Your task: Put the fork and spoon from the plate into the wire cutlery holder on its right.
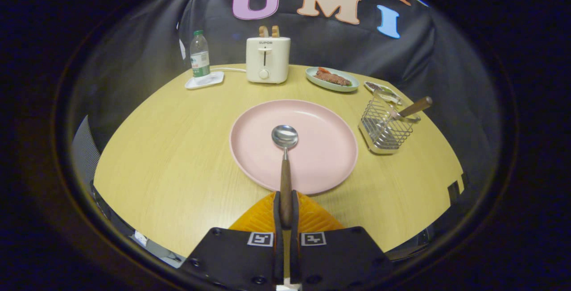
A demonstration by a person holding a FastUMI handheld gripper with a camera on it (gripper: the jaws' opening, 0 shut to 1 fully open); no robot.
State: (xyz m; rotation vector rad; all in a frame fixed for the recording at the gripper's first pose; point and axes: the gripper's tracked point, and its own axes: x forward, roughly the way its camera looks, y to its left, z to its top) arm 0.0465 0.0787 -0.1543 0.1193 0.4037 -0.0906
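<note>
Squeezing the spoon [285, 157] by its handle, the gripper [286, 201] holds its bowl over the pink plate [330, 166], while the wire holder [386, 128] beside it has one wooden-handled piece inside.

We record a spoon [285, 137] with a polished, mirror-bright metal bowl and a smooth dark wooden handle. The plate [330, 157] looks matt and smooth. The cutlery holder [384, 126] is shiny metal wire. The table [169, 157] shows a pale, matt wood-grain finish.
</note>
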